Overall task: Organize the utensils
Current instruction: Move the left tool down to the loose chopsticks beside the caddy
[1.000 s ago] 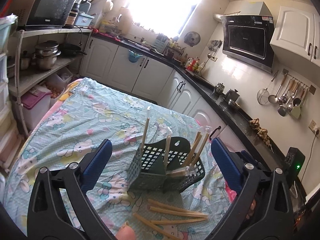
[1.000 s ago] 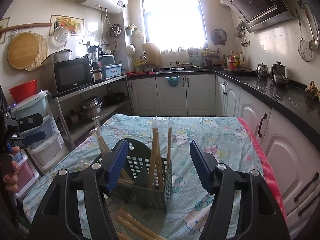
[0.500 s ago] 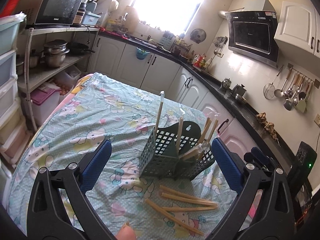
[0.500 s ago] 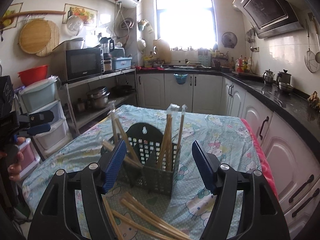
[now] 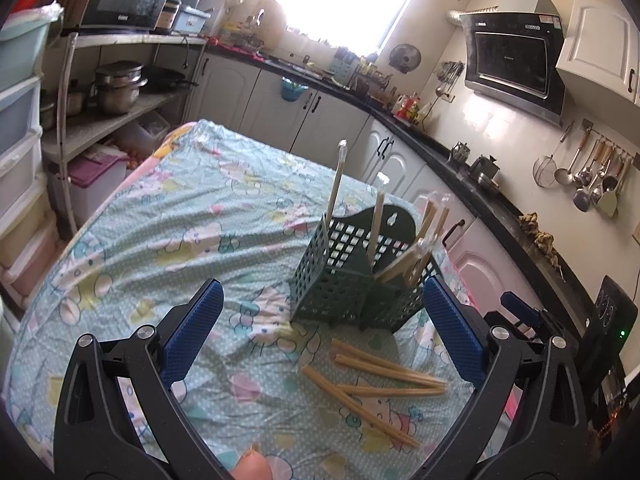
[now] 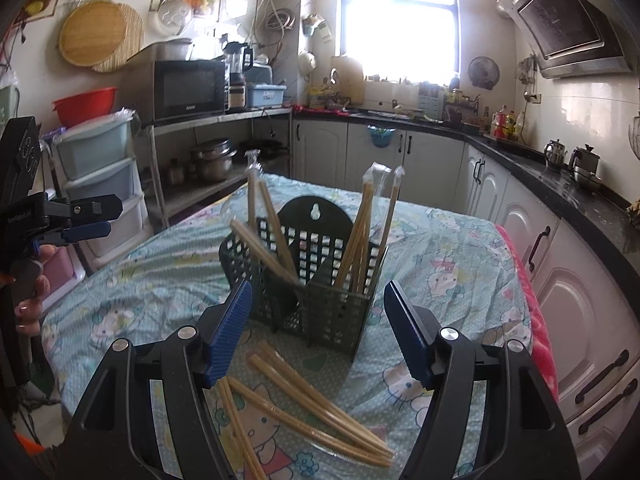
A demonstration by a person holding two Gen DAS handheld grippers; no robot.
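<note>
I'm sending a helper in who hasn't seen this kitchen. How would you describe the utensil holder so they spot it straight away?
Find the table under the pale blue cartoon-print cloth in the middle of the kitchen. On it stands a dark green plastic lattice caddy with a rounded back plate and keyhole slot. Wrapped bamboo chopsticks stand in its compartments, unlike the loose chopsticks lying flat on the cloth before it.

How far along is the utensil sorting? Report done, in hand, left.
Done: several wrapped chopsticks stand in the green holder, some in each compartment. In hand: nothing; the left claw and right claw are both open and empty. Left: the loose chopsticks lying on the tablecloth in front of the holder.
</note>
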